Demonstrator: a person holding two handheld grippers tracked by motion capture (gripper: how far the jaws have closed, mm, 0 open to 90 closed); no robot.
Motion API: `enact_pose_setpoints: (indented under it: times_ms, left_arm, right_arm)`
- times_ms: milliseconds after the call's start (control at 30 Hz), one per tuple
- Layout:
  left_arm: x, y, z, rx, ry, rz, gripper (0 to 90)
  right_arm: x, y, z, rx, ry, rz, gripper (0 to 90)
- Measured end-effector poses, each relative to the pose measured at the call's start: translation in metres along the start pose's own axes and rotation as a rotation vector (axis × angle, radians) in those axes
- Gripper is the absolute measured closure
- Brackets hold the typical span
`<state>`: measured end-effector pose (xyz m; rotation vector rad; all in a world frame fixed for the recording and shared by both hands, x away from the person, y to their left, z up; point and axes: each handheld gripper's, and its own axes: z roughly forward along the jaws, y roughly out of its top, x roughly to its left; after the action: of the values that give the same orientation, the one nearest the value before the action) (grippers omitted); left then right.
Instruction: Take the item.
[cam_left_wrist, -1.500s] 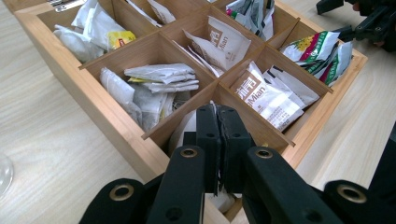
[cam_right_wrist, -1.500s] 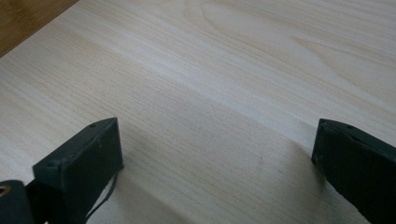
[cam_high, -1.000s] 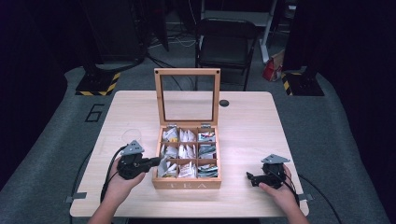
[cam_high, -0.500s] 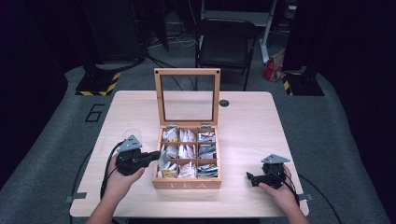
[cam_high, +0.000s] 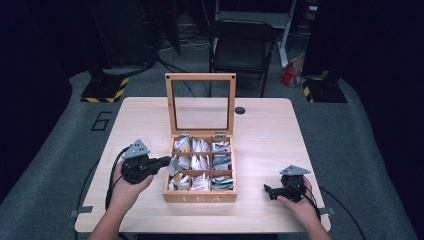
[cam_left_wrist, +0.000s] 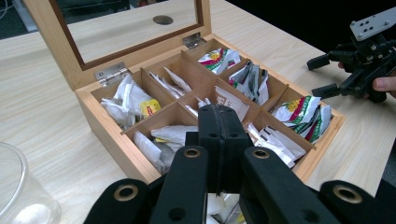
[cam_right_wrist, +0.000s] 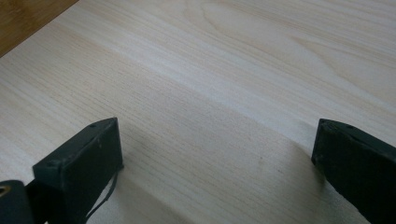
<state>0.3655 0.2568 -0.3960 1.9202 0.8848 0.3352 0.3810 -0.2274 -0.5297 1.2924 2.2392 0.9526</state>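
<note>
At a pale wooden table (cam_high: 265, 125), the left gripper (cam_left_wrist: 219, 119) holds a white tea-bag packet (cam_high: 173, 165) in tightly closed jaws above the open wooden tea box (cam_high: 200, 197) (glass lid upright), while the right gripper (cam_high: 268, 191) rests wide open, empty, well apart.

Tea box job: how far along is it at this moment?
Done: the tea box stands with its lid up, compartments full of tea bags. In hand: the left claw is shut at the box's left edge, seemingly on a tea bag. Left: carrying it out, perhaps to the glass; the right claw is open, low over the table.
</note>
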Motion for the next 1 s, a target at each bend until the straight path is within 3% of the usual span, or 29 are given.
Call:
enact_pose_setpoints:
  times_ms: [1000]
  left_arm:
    - [0.003,0.02,-0.018,-0.044,0.042,0.021,90.0]
  right_arm:
    - [0.0,0.0,0.0,0.003,0.005,0.003,0.9]
